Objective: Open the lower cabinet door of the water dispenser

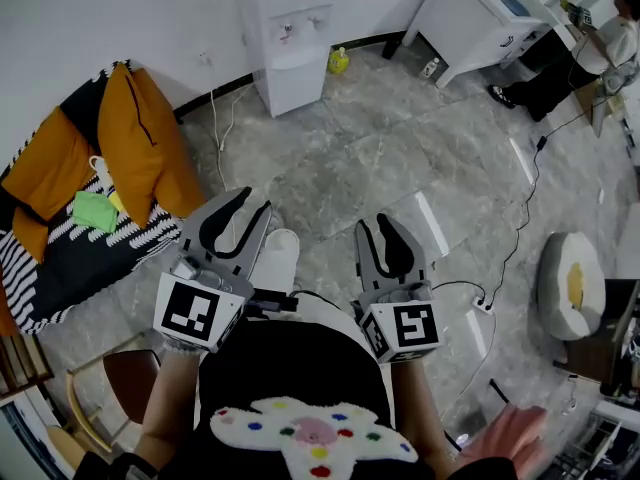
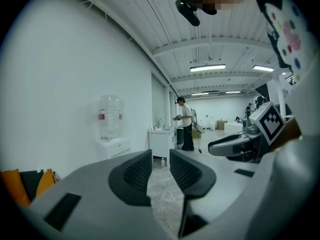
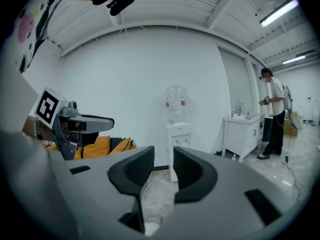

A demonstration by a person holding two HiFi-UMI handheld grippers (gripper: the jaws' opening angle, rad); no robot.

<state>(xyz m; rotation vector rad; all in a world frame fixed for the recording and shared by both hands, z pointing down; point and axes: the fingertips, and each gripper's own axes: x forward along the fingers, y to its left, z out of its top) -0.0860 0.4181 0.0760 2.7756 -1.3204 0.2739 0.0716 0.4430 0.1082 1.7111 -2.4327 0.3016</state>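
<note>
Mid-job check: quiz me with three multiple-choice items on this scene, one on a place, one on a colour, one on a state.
1. Where does the water dispenser stand?
A. Upright against the wall, far across the floor
B. Lying on its side
C. On top of a table

2. What colour are the cushions at the left?
A. Blue
B. Orange
C. Pink

3. What is between the jaws of the right gripper?
A. The cabinet door's edge
B. A cable
C. Nothing; they stand apart and empty

Answers:
1 A: the head view shows it upright at the wall, with open floor before it.
2 B: they show plainly orange in the head view.
3 C: the right gripper view shows only floor through the gap.
</note>
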